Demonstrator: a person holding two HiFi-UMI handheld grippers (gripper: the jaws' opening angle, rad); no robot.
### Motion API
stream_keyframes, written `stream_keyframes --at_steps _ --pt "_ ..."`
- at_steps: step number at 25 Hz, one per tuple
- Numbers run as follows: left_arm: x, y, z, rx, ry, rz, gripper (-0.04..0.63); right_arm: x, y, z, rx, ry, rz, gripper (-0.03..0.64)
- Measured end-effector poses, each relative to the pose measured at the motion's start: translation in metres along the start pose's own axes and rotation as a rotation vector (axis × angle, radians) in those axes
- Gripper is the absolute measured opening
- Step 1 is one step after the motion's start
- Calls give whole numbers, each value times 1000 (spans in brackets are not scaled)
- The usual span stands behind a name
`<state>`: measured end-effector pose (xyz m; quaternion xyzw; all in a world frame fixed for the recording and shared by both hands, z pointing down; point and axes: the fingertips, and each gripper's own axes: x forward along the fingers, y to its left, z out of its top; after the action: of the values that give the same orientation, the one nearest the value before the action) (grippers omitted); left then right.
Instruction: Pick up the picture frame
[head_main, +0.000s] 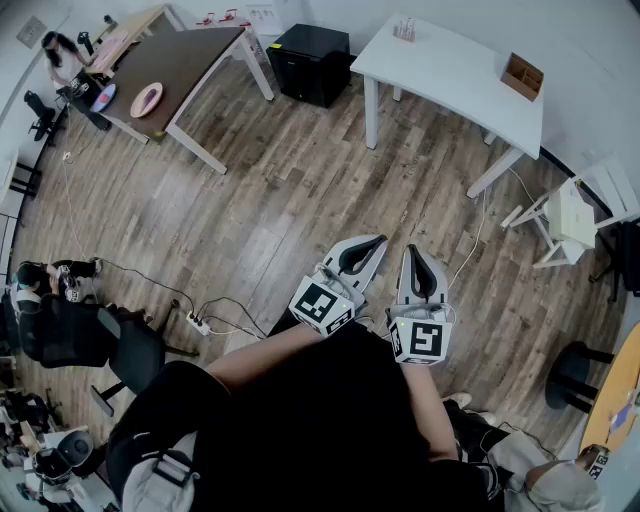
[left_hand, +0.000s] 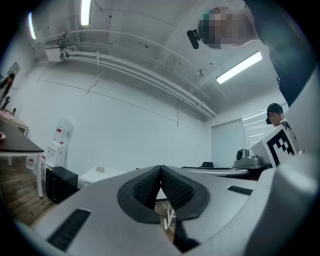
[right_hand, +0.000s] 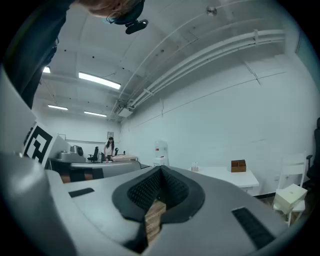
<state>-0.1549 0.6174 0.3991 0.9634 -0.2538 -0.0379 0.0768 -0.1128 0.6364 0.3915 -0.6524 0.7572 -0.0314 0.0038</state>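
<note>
Holding both at chest, level: left gripper (head_main: 374, 244) and right gripper (head_main: 417, 252) have jaws pressed together on nothing, which looks like a ready pose before any reach. The picture frame isn't identifiable; it is possibly on the white table (head_main: 450, 70) well ahead of the grippers, too small to tell. Wood floor (head_main: 260, 200) lies below them, with a brown table (head_main: 190, 60) far ahead-left.
</note>
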Motion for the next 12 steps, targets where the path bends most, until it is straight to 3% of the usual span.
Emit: stream_keyframes --at_steps 6,12 --pt "9 4 -11 6 1 -12 12 6 -8 -18 49 5 25 28" --pt "40 28 -26 -3 53 -31 12 31 -35 -28 95 19 -14 29"
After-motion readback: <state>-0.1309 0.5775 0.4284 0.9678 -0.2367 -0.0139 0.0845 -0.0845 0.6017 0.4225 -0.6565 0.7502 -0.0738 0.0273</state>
